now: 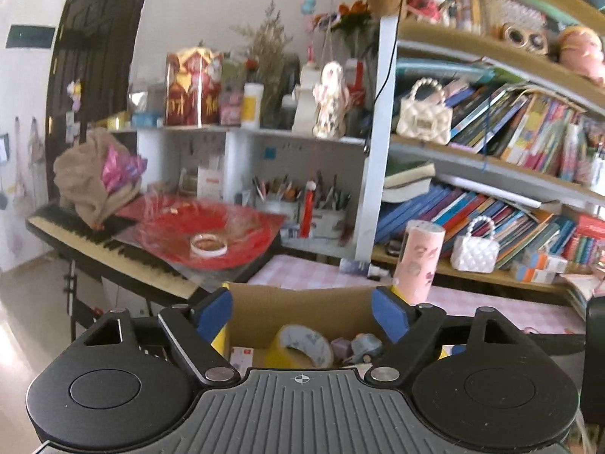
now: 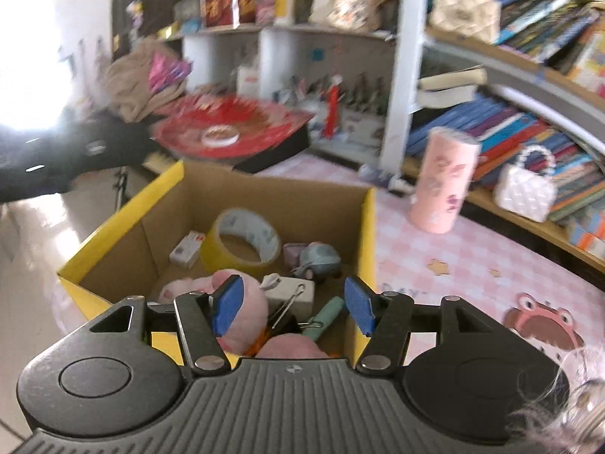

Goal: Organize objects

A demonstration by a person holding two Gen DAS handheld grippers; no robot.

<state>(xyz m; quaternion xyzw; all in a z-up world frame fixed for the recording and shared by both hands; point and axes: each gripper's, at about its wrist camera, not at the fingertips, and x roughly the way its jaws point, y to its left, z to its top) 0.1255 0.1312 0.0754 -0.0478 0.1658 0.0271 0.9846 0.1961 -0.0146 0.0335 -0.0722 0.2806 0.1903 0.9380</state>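
Both claws released, nothing gripped: left claw (image 1: pixel 302 312), right claw (image 2: pixel 294 304) above cardboard box (image 2: pixel 166 204), frame centre. Tape roll (image 2: pixel 242 240), plush (image 2: pixel 245 302) already inside. Pink cup (image 2: pixel 446 181) upright on desk (image 2: pixel 472 265), right of box. Risk: careless reach likely toppled cup.

Both grippers (image 1: pixel 302 312) (image 2: pixel 294 304) agape, empty.

Yellow-edged brown box (image 2: pixel 261 204), yellow tape roll (image 2: pixel 242 242), seemingly pink-checked tablecloth (image 2: pixel 435 257)

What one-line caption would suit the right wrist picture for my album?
Open blue-padded right gripper above a yellow-edged cardboard box holding a yellow tape roll and pink plush toy.
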